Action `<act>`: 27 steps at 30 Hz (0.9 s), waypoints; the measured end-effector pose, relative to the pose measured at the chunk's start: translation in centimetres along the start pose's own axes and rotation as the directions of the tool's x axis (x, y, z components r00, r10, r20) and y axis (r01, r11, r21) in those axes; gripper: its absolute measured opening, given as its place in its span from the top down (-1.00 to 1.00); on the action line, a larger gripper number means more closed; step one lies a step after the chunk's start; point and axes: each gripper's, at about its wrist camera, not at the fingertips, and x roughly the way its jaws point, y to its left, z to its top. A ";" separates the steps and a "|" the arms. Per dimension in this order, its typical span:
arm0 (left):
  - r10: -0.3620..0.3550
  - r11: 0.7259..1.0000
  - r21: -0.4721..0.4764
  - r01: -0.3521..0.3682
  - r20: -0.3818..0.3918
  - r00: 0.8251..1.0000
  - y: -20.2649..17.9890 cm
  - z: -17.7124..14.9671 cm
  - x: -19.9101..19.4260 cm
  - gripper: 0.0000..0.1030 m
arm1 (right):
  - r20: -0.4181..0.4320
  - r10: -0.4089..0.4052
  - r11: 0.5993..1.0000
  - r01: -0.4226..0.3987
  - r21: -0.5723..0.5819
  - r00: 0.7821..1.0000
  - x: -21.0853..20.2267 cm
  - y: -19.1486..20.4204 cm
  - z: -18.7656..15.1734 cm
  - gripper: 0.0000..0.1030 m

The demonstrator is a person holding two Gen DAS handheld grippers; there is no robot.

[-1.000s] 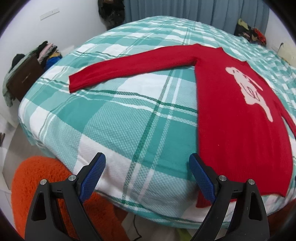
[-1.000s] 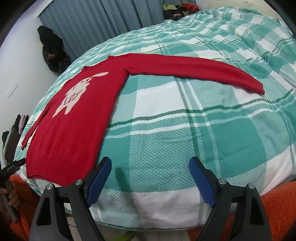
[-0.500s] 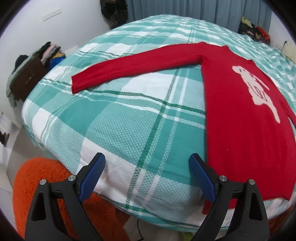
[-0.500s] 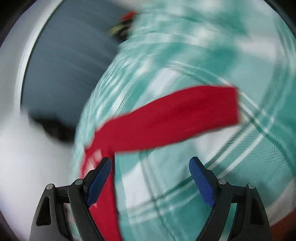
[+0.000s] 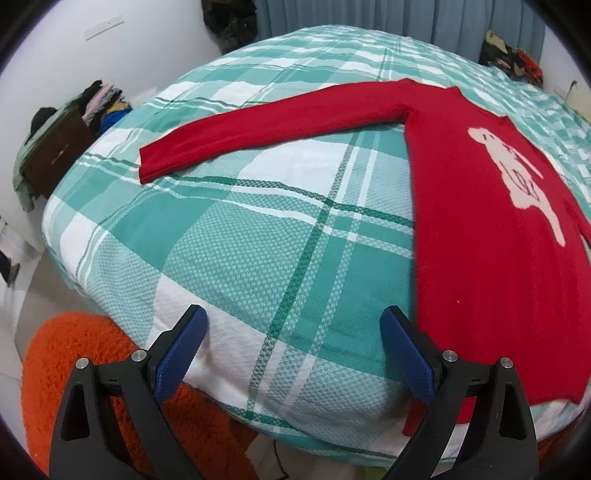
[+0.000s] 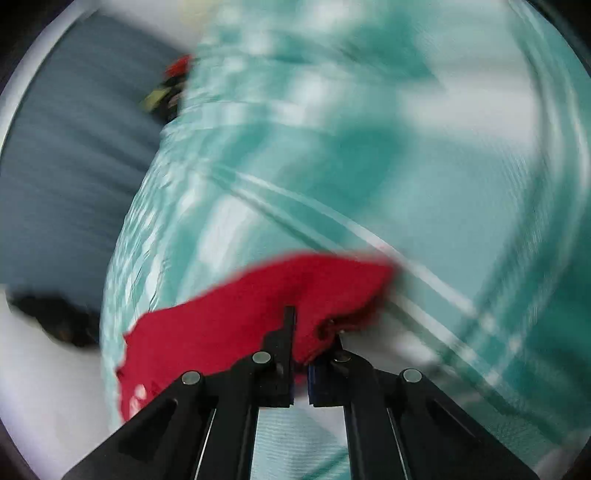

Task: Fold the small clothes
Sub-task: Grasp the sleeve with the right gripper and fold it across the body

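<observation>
A red sweater (image 5: 491,236) with a pale animal figure lies flat on the green-and-white plaid bed cover (image 5: 258,251). Its left sleeve (image 5: 266,125) stretches out to the left. My left gripper (image 5: 293,350) hangs open above the bed's near edge, left of the sweater's hem, with nothing between its blue pads (image 5: 181,354). The right wrist view is blurred by motion. There my right gripper (image 6: 302,354) is shut on the end of the sweater's right sleeve (image 6: 258,314), and the red cloth bunches up between the jaws.
An orange fluffy rug (image 5: 74,362) lies on the floor by the bed's near corner. A brown cabinet (image 5: 55,155) piled with clothes stands at the left wall. Blue curtains (image 5: 369,14) hang behind the bed, with dark clothes heaped near them.
My right gripper swung fast along the right sleeve to its end, rolled, and shut on the cuff. My left gripper stayed open and barely shifted.
</observation>
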 end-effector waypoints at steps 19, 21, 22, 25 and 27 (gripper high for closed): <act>-0.103 0.992 -0.079 0.098 -0.061 0.993 1.5 0.6 0.9 -0.88 | -0.628 0.273 0.488 -0.668 -0.562 0.728 2.7 40.2 -22.2 -0.42; -0.107 0.991 -0.093 0.100 -0.064 0.992 1.8 0.5 1.0 -0.88 | -0.643 0.315 0.481 -0.701 -0.526 0.698 2.9 39.1 -21.7 -0.42; -0.111 0.989 -0.103 0.103 -0.067 0.992 2.0 0.5 1.1 -0.88 | -0.632 0.332 0.488 -0.701 -0.520 0.701 3.1 38.3 -20.7 -0.42; -0.117 0.987 -0.118 0.107 -0.075 0.990 2.1 0.6 1.3 -0.89 | -0.522 0.303 0.594 -0.586 -0.551 0.798 3.8 34.8 -16.1 -0.42; -0.112 0.988 -0.119 0.103 -0.075 0.991 2.0 0.7 1.5 -0.91 | -0.484 0.263 0.661 -0.521 -0.539 0.835 4.7 33.3 -13.9 -0.30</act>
